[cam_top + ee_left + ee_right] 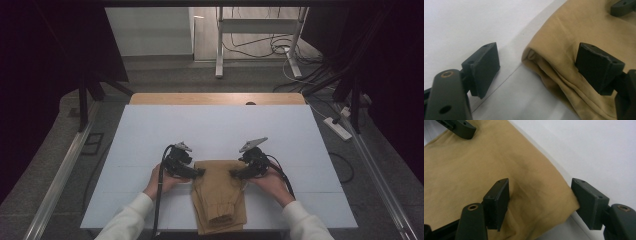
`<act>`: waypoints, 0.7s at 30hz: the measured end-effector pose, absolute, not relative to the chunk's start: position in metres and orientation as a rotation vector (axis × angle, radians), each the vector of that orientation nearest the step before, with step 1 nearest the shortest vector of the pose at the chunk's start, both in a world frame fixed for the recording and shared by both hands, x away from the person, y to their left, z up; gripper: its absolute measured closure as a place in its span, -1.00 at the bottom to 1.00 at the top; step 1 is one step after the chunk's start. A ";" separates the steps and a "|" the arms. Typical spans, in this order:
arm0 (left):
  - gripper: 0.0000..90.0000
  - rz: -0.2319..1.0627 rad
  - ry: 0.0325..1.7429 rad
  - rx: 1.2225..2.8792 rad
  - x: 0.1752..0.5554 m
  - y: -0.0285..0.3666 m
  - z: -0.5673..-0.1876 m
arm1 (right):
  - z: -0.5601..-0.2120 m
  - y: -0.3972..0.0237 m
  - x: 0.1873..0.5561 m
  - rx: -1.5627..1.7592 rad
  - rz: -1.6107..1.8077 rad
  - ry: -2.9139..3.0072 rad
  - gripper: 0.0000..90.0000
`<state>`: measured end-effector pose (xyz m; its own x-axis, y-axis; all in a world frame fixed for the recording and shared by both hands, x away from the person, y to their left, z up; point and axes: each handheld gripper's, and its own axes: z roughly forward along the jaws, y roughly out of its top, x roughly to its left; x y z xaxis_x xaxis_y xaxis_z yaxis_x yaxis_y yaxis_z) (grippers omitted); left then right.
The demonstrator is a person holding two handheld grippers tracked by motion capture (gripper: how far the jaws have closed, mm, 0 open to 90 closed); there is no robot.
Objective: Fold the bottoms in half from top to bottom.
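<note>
Clearly soft and light, the folded tan garment [219, 192] lies on the white worktop [150, 135] at its near edge, between the two hands, its near end hanging just past the edge. It looks like thin cotton cloth folded into several layers, limp, not slippery and not fragile. Lifted by one point, it would likely sag and unfold. The left gripper [199, 173] sits at the garment's far left corner, fingers [482, 65] standing wide with the folded edge between them, pads not pressing. The right gripper [235, 174] sits at the far right corner, fingers [498, 201] likewise wide astride the cloth. A good hold would pinch all layers at both far corners together, keeping the fold flat.
</note>
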<state>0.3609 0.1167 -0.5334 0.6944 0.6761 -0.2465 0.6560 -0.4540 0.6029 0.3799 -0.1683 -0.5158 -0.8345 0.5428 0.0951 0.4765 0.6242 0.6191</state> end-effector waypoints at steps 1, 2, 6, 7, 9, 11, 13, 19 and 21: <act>-0.57 0.041 1.008 2.216 0.361 0.116 -0.534 | -0.517 -0.168 0.380 0.866 0.997 2.745 -0.28; -0.56 0.045 1.005 2.217 0.360 0.115 -0.534 | -0.518 -0.168 0.380 0.871 0.995 2.751 -0.28; -0.37 0.036 0.982 2.221 0.359 0.114 -0.533 | -0.519 -0.167 0.380 0.877 0.988 2.753 -0.23; -0.26 0.022 0.975 2.216 0.358 0.114 -0.533 | -0.519 -0.167 0.379 0.881 0.991 2.752 -0.20; -0.05 0.023 0.958 2.222 0.356 0.112 -0.533 | -0.518 -0.168 0.379 0.884 0.997 2.758 -0.07; 0.10 0.020 0.953 2.227 0.355 0.111 -0.533 | -0.517 -0.170 0.379 0.896 1.000 2.772 0.12; 0.23 0.011 0.953 2.224 0.354 0.112 -0.533 | -0.517 -0.171 0.379 0.916 1.019 2.800 0.34; 0.58 0.020 0.919 2.218 0.352 0.113 -0.531 | -0.515 -0.169 0.376 0.891 1.027 2.820 0.61; 0.61 0.030 0.908 2.225 0.351 0.112 -0.530 | -0.514 -0.169 0.375 0.878 1.022 2.818 0.64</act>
<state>0.3510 0.1124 -0.5297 0.7515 0.6166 -0.2344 0.5999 -0.4910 0.6316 0.3755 -0.1687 -0.5141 -0.8419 0.5130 0.1674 0.5011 0.6281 0.5953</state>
